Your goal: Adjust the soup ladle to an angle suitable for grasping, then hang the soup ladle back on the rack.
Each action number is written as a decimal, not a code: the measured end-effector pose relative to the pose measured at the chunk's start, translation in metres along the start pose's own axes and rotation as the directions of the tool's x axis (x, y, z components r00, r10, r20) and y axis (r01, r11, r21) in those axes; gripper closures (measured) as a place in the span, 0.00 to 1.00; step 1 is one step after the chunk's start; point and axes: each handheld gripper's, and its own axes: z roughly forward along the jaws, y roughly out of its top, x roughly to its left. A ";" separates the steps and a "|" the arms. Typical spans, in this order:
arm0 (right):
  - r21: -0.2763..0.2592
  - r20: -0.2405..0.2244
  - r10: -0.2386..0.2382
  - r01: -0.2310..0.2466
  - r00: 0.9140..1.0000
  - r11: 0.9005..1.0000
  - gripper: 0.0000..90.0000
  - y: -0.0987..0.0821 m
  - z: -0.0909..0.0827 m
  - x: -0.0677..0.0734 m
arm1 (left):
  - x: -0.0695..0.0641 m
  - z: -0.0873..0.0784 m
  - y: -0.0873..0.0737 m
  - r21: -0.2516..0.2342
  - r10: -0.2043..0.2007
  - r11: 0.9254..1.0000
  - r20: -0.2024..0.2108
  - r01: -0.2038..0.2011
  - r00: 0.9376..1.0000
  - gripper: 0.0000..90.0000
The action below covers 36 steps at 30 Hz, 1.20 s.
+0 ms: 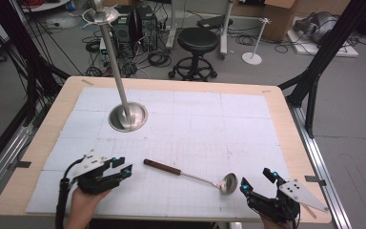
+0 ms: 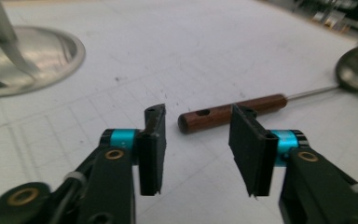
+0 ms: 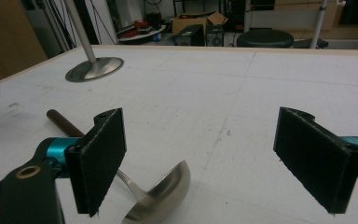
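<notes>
A steel ladle (image 1: 190, 176) with a brown wooden handle (image 1: 162, 167) lies flat on the white gridded mat, its bowl (image 1: 228, 183) toward the right. My left gripper (image 1: 123, 166) rests near the front left, open, its jaws facing the handle end (image 2: 230, 112) a short way off. At the front right my right gripper (image 1: 256, 181) stands wide open just right of the ladle bowl (image 3: 161, 196), nothing between its pads. Both are held by hands at the table's near edge.
A metal stand with a round dished base (image 1: 128, 117) and a tall pole (image 1: 111, 52) stands on the mat at the back left. The wooden table edge (image 1: 310, 157) runs close on the right. A black stool (image 1: 198, 45) and cables lie beyond the table.
</notes>
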 end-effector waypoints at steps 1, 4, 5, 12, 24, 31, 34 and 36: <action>0.003 0.000 0.001 -0.001 1.000 1.000 0.17 0.000 0.000 0.001 | 0.003 -0.008 0.001 -0.025 -0.001 1.000 0.005 0.001 1.000 0.55; 0.003 -0.002 -0.012 0.012 1.000 1.000 0.17 0.000 0.002 0.001 | 0.009 -0.028 0.001 -0.092 -0.017 0.996 0.005 0.017 1.000 0.38; 0.008 -0.002 -0.012 0.012 1.000 1.000 0.17 0.000 0.002 0.001 | 0.010 -0.033 0.000 -0.109 -0.012 0.994 -0.002 0.012 1.000 0.33; 0.007 -0.008 -0.022 0.022 1.000 1.000 0.17 -0.001 0.004 0.002 | 0.013 -0.047 -0.002 -0.149 -0.029 0.989 -0.061 0.020 0.998 0.25; 0.023 -0.040 -0.041 0.042 0.998 0.999 0.17 -0.002 0.010 0.005 | 0.014 -0.055 -0.007 -0.158 -0.028 0.987 -0.048 0.020 0.998 0.25; 0.023 -0.042 -0.036 0.037 0.998 0.999 0.17 -0.002 0.010 0.004 | 0.016 -0.053 -0.007 -0.160 -0.028 0.987 -0.052 0.019 0.998 0.25; 0.017 -0.043 -0.036 0.037 0.998 0.999 0.17 -0.001 0.011 0.006 | 0.017 -0.054 -0.007 -0.158 -0.030 0.987 -0.050 0.021 0.998 0.25; 0.015 -0.031 -0.044 0.044 0.999 0.999 0.17 -0.001 0.011 0.008 | 0.017 -0.055 -0.007 -0.160 -0.033 0.987 -0.050 0.024 0.998 0.25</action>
